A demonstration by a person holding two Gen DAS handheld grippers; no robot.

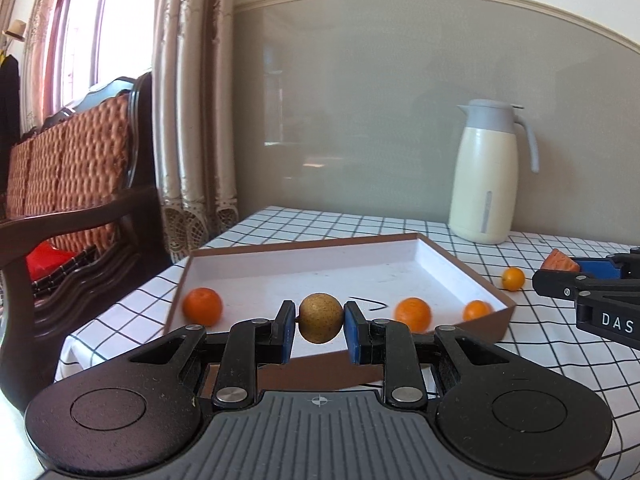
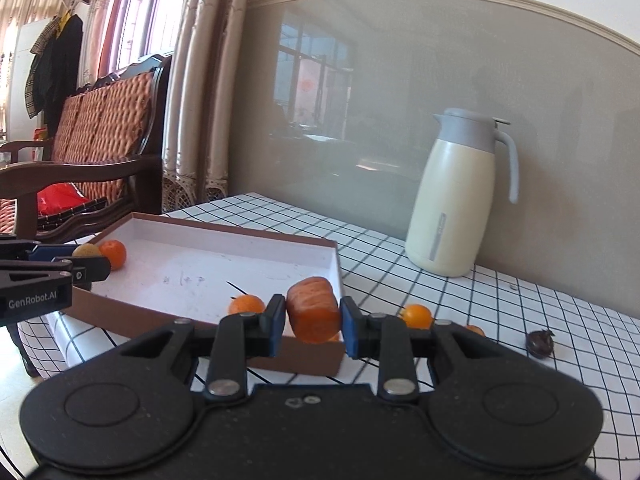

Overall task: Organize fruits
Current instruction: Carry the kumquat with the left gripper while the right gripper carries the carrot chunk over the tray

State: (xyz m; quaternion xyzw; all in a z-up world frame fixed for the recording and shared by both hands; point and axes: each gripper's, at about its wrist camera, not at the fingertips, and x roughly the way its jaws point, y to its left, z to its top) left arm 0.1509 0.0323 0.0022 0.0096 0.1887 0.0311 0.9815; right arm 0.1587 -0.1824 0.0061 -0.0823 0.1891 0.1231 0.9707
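Gripping a small round speckled brown fruit between the blue pads of my left gripper, I held it above the near rim of the shallow brown cardboard tray with a white inside, where three round orange mandarins lay along the near wall. My right gripper was closed on a chunky orange wedge-shaped fruit piece over the tray's near right corner. On the black-and-white checked tablecloth to the right sat a small yellow-orange round fruit and, farther right, a dark shrivelled fruit, with a cream jug with a grey lid far behind.
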